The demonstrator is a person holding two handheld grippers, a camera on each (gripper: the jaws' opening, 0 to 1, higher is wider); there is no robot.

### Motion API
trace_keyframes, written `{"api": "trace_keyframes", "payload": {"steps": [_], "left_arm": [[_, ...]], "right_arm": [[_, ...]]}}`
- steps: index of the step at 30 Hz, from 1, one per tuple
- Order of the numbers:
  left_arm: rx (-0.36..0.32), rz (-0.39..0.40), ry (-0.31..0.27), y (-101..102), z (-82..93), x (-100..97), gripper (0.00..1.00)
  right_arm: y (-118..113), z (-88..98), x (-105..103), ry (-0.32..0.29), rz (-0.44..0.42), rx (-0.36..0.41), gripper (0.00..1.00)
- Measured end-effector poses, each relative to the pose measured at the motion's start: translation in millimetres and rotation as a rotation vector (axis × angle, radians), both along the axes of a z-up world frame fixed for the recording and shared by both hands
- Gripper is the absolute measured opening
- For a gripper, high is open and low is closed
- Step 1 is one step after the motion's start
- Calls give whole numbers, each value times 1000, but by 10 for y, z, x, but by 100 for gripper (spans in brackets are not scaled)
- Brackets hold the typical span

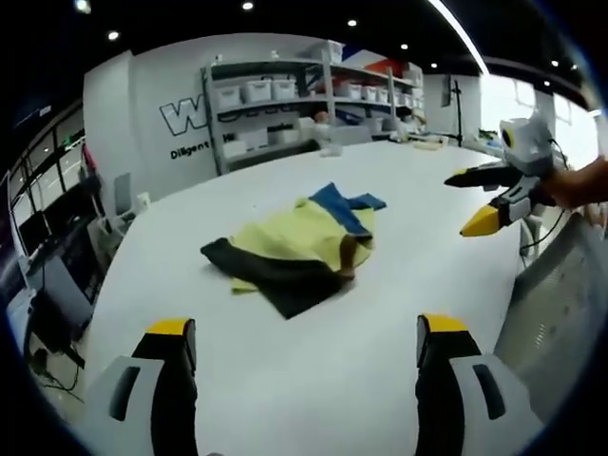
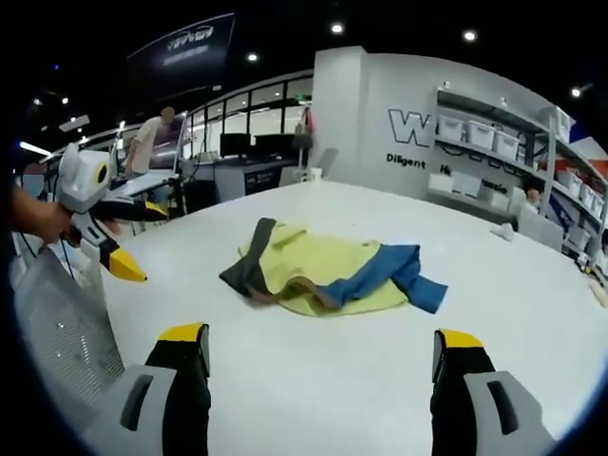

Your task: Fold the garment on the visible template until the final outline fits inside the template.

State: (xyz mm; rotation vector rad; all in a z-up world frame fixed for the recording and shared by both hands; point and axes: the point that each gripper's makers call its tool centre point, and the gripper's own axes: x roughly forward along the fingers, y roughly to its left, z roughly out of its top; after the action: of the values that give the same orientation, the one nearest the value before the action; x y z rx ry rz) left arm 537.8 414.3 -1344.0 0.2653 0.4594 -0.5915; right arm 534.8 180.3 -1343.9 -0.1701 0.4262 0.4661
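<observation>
A crumpled garment (image 1: 299, 242), yellow with a black part and a blue part, lies in a heap on the white table (image 1: 313, 389). In the right gripper view the garment (image 2: 328, 266) has its black end at the left and its blue end at the right. My left gripper (image 1: 306, 328) stands open, short of the garment, with nothing between its jaws. The right gripper (image 1: 470, 198) hangs open over the table's right side, held by a hand. From its own view the right gripper (image 2: 320, 334) is open and apart from the cloth, and the left gripper (image 2: 142, 239) shows open at the left.
Shelves with white bins (image 1: 275, 95) stand against the lettered wall behind the table. A grey mesh chair back (image 1: 560, 294) sits at the table's edge, the chair back (image 2: 57, 323) also at the left in the right gripper view. Desks with monitors (image 2: 256, 147) and a person (image 2: 152, 133) are farther back.
</observation>
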Motion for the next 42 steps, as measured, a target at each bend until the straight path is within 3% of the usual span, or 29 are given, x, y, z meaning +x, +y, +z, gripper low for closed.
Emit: {"api": "trace_keyframes", "payload": {"steps": [5, 21, 31, 42], "left_arm": [[44, -30, -27, -32, 2, 97, 92], [87, -99, -4, -208, -150, 249, 94], [118, -178, 0, -351, -206, 288, 90], [203, -288, -12, -448, -287, 391, 73]], "right_arm": [[-48, 33, 118, -6, 10, -20, 95], [-99, -94, 321, 11, 89, -99, 94], [-76, -200, 386, 20, 179, -184, 83], [17, -260, 528, 18, 259, -247, 66]]}}
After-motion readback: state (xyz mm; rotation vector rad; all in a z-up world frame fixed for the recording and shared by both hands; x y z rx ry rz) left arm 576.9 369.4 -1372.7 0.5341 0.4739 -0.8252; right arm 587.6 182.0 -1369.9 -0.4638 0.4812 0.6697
